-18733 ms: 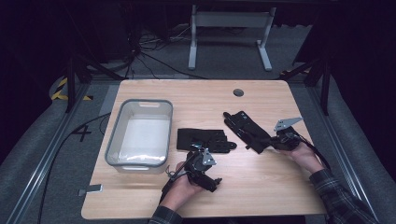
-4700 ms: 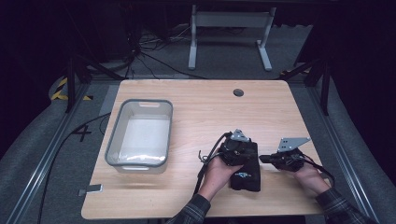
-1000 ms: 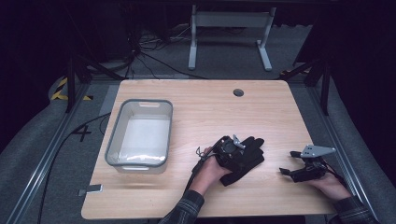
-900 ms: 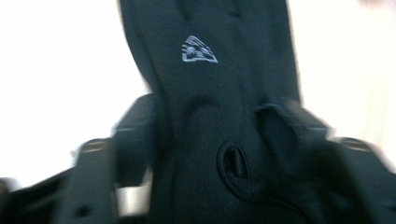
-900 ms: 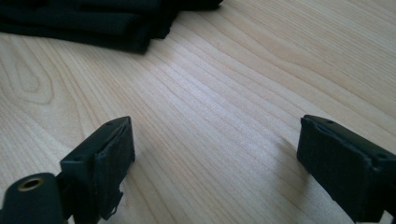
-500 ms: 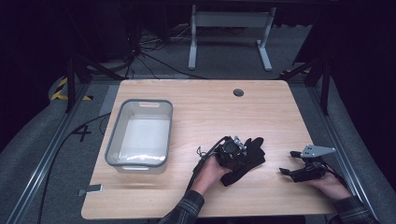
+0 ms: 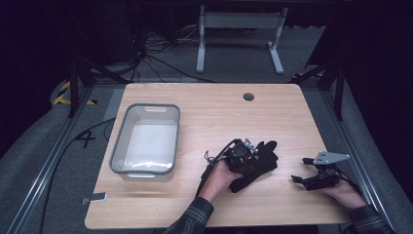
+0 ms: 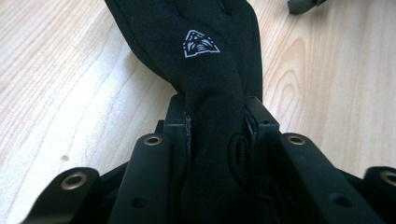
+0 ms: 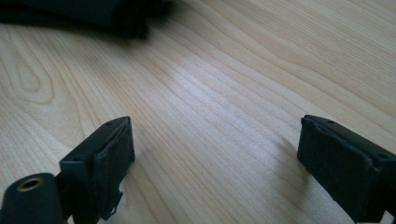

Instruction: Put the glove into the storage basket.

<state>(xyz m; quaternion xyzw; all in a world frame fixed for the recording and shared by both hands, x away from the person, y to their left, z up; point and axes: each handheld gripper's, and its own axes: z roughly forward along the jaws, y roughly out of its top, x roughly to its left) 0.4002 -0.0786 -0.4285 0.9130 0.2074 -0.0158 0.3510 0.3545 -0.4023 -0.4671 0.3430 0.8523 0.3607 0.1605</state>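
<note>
While jaws (left gripper (image 8: 217, 126)) pinch glove (image 8: 205, 60).

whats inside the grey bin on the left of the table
The grey bin looks empty: its pale floor shows bare in the high view. The strip just behind its near wall is covered. The black gloves lie outside it on the table, pinched by the left gripper.

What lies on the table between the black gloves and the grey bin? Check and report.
Nothing visible does. The left tongs are shut on the black gloves, and bare wooden table runs from there to the grey bin at its left.
</note>
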